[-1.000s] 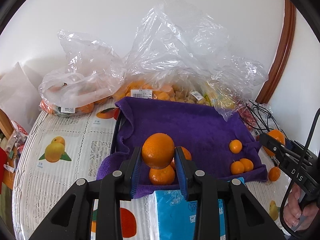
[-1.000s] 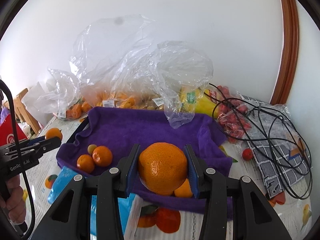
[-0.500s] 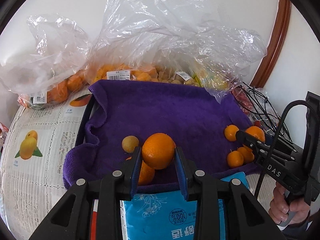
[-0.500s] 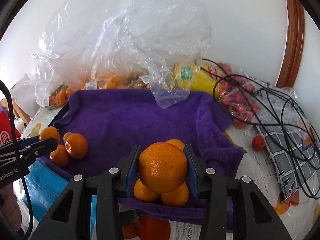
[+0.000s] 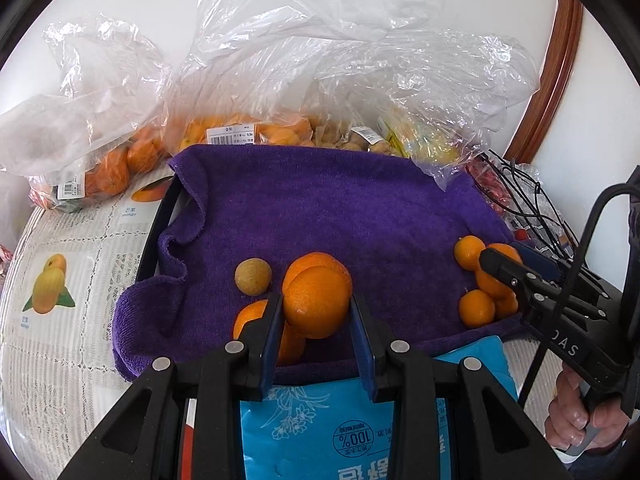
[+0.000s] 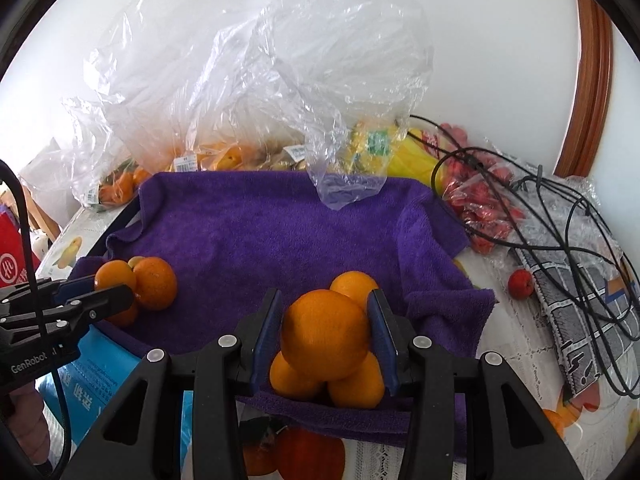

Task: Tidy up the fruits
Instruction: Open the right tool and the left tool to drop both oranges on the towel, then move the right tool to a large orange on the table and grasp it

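Both oranges (image 5: pixel 317 302) lower (bags (image 5: pixel 320 60) behind)

seven oranges (image 5: pixel 317 301), one longan (image 5: pixel 252 277), two tongs (image 5: pixel 316 312).

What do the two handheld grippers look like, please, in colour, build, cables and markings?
Both are black plastic. The left gripper and right gripper each have two flat fingers lined with blue pads and silver screws along their angular arms. A black cable loops from each body. White lettering marks their sides: "GenRobot" on the left, "DAS" on the right gripper.
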Available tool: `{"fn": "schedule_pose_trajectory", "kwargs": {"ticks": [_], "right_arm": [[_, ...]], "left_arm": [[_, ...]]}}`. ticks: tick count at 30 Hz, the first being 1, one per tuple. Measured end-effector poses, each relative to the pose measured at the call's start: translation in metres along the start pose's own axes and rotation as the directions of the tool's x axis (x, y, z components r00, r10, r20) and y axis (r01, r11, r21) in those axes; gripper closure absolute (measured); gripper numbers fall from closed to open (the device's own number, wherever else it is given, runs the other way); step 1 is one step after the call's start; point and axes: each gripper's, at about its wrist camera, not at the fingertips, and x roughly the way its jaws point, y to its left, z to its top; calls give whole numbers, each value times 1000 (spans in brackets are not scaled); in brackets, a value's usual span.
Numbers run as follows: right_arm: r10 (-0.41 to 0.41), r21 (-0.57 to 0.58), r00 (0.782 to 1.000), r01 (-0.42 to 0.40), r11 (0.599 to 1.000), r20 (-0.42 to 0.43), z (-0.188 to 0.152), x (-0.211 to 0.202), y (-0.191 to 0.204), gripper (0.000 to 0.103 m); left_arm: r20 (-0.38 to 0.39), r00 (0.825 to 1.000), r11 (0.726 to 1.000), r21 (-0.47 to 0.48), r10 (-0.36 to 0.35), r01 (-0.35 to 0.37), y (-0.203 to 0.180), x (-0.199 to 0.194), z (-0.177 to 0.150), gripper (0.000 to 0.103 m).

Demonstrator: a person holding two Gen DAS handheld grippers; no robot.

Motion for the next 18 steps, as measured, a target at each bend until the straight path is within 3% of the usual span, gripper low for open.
{"fn": "schedule_pose_trajectory", "kwargs": {"ticks": [9, 13, 16, 18], "right_arm": [[-1, 28, 1000, 1, 1000, -2, -1, -5, -7, 51], [-13, 41, 1000, 13, 999, -3, 0, -9, -9, 42], [-46, 43, 999, 46, 998, 2, 1, -14, -10, 37], [-59, 54, 998, 59, 997, 7, 1, -18, -11, 37]], "left_arm": [[15, 1000, 1000, -10, -18, 19, -3, 3, 0, 72], [15, 999, 999, -17, -40, 41, -4, 1, 1, 72], [22, 999, 999, -18, -36, 37, -5, -4, 3, 53], [43, 999, 999, -22, -29, 30, -5, -10, 3, 50]]}}
